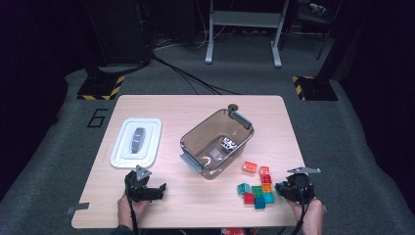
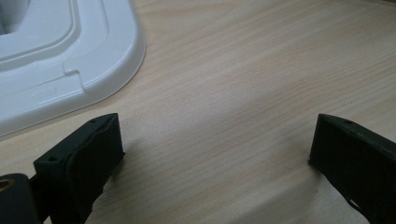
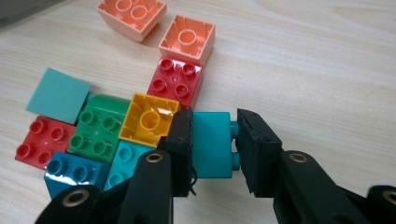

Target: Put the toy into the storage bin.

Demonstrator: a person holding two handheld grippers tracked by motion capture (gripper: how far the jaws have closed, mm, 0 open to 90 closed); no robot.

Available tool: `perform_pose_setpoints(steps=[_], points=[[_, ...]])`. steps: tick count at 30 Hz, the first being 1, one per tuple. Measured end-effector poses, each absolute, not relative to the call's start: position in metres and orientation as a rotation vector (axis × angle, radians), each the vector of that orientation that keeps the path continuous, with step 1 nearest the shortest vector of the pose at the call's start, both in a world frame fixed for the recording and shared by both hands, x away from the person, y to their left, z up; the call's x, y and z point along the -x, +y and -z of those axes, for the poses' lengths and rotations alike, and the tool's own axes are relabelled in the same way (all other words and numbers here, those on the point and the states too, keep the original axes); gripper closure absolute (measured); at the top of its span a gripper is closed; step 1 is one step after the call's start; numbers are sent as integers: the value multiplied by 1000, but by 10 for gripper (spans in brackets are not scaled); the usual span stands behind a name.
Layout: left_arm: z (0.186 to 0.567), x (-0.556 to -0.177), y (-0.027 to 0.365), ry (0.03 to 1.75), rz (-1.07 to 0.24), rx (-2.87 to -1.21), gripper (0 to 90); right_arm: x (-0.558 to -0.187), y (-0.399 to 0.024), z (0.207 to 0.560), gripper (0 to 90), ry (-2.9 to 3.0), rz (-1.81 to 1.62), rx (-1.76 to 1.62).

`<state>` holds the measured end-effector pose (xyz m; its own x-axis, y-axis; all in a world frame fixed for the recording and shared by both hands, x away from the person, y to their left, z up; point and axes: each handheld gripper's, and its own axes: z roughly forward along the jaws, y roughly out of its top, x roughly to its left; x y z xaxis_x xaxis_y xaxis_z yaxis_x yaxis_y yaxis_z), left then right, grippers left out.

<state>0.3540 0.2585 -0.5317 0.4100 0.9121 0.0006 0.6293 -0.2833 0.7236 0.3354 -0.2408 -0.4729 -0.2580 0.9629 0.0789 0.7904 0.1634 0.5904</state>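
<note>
At the desk's (image 1: 195, 105) near right corner, the right tongs (image 3: 212, 140) clamp a teal brick (image 3: 211, 142) lying on its side beside the brick pile (image 3: 112, 126). Left tongs (image 2: 215, 149) hang wide near the white lid (image 2: 60, 51).

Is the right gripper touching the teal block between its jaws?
Touching. In the right gripper view, the right gripper has one jaw against the teal block's flat side and the other against its studs.

The left gripper (image 1: 157, 188) is held low over the table in the person's left hand (image 1: 128, 205), its jaws spread wide with nothing between them. The right gripper (image 1: 280, 188), held in the right hand (image 1: 309, 209), is clamped on a teal brick (image 3: 211, 144).
</note>
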Motion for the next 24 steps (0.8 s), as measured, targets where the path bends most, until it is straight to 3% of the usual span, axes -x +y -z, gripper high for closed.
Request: perform_pose_setpoints(steps=[24], points=[[532, -354, 259, 1305, -561, -2020, 26, -368, -222, 443, 675, 2118, -860, -1586]])
